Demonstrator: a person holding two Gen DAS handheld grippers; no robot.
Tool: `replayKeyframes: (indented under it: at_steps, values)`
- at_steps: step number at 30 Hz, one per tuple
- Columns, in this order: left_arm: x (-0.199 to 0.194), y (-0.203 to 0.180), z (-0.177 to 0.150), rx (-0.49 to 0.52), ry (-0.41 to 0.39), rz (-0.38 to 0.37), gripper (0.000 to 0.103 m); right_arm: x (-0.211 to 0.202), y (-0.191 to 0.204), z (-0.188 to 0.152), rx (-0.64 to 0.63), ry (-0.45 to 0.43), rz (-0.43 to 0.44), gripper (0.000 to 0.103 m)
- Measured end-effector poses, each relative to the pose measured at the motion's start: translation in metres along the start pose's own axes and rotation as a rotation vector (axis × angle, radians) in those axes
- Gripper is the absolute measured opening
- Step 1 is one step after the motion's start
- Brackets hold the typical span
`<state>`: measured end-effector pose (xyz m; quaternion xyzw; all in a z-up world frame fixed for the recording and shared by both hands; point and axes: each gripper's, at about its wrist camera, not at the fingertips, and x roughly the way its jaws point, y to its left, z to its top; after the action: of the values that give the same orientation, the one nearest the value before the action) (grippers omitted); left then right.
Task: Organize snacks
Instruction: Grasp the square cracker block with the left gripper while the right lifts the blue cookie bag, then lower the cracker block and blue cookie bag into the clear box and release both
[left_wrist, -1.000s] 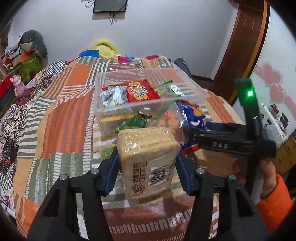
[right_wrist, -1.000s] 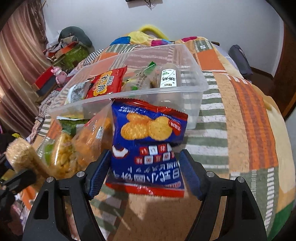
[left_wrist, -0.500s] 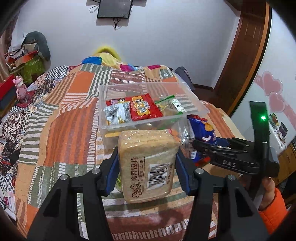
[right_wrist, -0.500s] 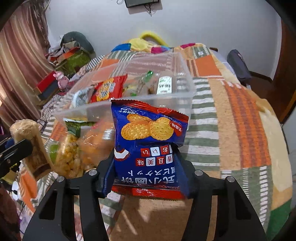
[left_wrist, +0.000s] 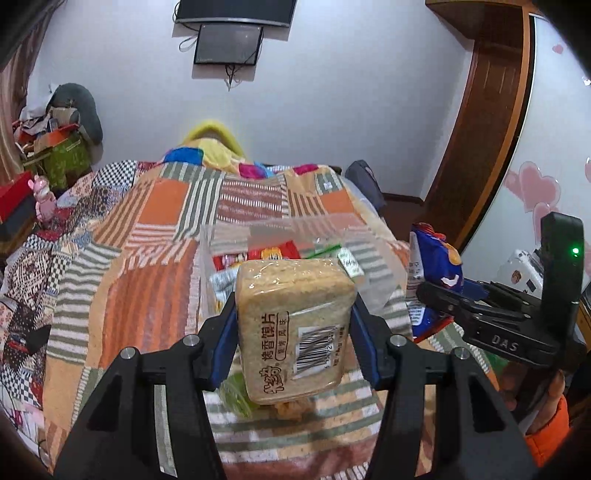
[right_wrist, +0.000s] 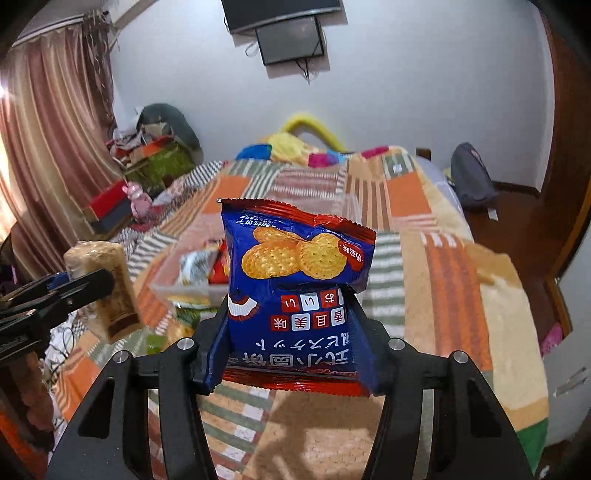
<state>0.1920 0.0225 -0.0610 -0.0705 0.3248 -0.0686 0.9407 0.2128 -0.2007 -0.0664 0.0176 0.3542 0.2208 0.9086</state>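
Observation:
My left gripper is shut on a tan pack of toasted bun slices and holds it in the air above the bed, short of the clear plastic bin. The bin holds several snack packets, a red one among them. My right gripper is shut on a blue cracker bag and holds it up above the bed; the bag also shows in the left wrist view. The clear bin lies behind and below the bag. The tan pack shows at the left of the right wrist view.
A patchwork quilt covers the bed. Loose green and orange snack bags lie on it in front of the bin. A dark backpack sits at the bed's far right. Boxes and a pink toy are on the left.
Both grippers have risen with their snacks. The right gripper closed onto the blue cracker bag and lifted it. The bin now sits lower and farther off in both views.

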Motion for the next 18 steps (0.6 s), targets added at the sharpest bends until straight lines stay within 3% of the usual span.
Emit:
replayKeyframes:
  at_steps: [9, 18]
  values:
    - [0.018, 0.002, 0.03, 0.011, -0.031, 0.022, 0.055, 0.008, 0.002, 0.027, -0.009, -0.058, -0.021, 0.053]
    - [0.062, 0.018, 0.047, -0.012, 0.015, 0.035, 0.055, 0.04, -0.003, 0.044, -0.016, -0.042, -0.049, 0.053]
